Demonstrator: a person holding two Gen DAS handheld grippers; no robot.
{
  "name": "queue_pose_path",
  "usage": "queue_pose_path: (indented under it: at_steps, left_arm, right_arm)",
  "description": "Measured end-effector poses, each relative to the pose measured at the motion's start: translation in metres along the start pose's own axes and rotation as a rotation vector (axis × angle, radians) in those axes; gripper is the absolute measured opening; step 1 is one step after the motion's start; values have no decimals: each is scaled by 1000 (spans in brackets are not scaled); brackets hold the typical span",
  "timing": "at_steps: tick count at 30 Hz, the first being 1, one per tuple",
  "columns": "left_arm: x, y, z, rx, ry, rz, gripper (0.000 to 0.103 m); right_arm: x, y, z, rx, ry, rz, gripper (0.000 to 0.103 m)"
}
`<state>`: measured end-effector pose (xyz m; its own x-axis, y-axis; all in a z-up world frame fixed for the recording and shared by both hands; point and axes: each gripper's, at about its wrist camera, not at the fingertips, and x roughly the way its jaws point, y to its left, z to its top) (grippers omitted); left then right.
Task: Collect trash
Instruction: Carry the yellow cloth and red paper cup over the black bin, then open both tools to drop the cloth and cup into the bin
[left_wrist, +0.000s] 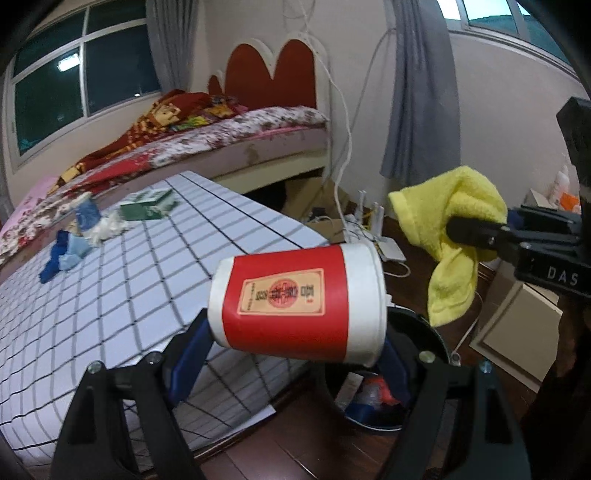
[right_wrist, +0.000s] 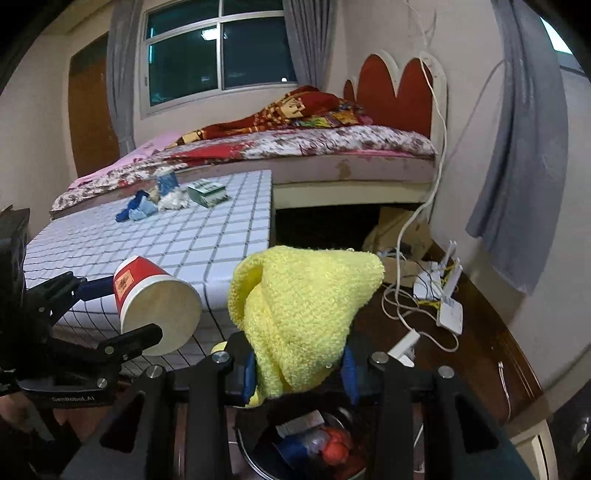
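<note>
Left wrist view: 1 red-and-white paper cup (left_wrist: 297, 304), lying sideways, clamped between the blue pads of the left hand-held gripper (left_wrist: 291, 354), above the edge of the gridded counter (left_wrist: 110, 295) & next to 1 dark trash bin (left_wrist: 424, 332) on the wood floor. Right hand-held gripper (right_wrist: 299, 369) is closed on 1 yellow cloth (right_wrist: 303, 306), held over the bin opening; bin already holds scraps, mostly hidden by the gripper frames, contents hard to tell. On the counter's far end: 1 green box (left_wrist: 151, 206), 1 white crumpled wad, a few blue scraps, blurred. Behind: 1 bed w/ red headboard, 2 windows, grey curtains, white cables & a router on the floor.
</note>
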<state>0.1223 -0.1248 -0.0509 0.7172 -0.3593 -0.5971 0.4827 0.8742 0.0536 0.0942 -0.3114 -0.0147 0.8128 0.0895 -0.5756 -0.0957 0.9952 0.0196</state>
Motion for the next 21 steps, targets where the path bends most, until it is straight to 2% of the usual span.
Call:
queue_pose_path:
  at_steps: [11,21]
  left_arm:
    - [40,-36,-20,39,93,-78,82]
    - [86,-61,-39,63,210,-155,82]
  right_arm:
    - [19,-34,-51,22,125,-14,39]
    - [58,-58,-87,2,254,24,39]
